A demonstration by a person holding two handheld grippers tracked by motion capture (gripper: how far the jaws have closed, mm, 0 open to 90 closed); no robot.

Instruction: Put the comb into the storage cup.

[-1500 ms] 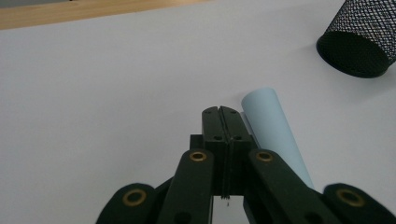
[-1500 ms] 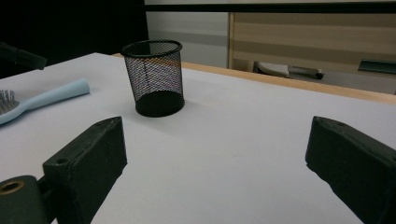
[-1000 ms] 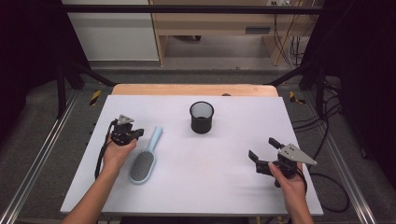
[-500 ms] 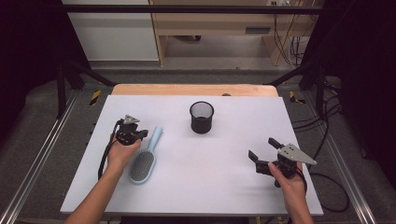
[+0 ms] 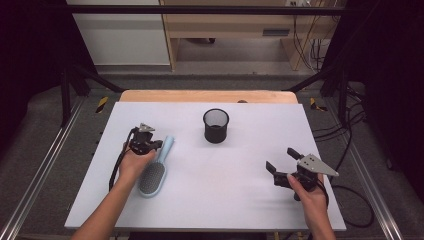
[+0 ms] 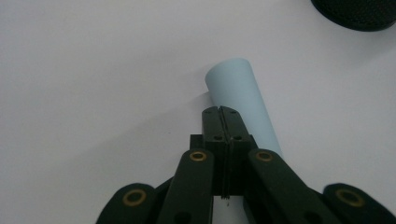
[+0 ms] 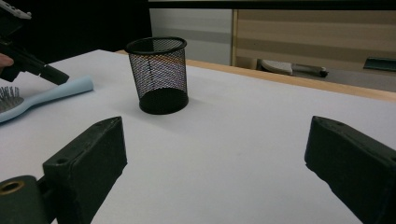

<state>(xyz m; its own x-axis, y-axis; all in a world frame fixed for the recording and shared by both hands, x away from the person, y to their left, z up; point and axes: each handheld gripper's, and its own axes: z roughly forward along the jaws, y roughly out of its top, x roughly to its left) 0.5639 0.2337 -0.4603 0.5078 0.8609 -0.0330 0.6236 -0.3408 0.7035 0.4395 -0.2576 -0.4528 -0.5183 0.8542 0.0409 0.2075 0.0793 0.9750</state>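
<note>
A light blue hairbrush lies on the white table at the left, bristles up, its handle pointing toward the far side. My left gripper hovers over the end of that handle, its jaws pressed together with nothing between them. A black mesh cup stands upright at the middle back, also in the right gripper view. My right gripper is held near the front right, wide open and empty, facing the cup and the brush.
A wooden strip runs along the table's far edge. Cables trail off the right side, and metal rails flank the table. A knife-like tool lies on a shelf beyond.
The left hand has slid its gripper a little to the right, up to the brush handle's end. The right gripper, brush and cup have stayed put.
</note>
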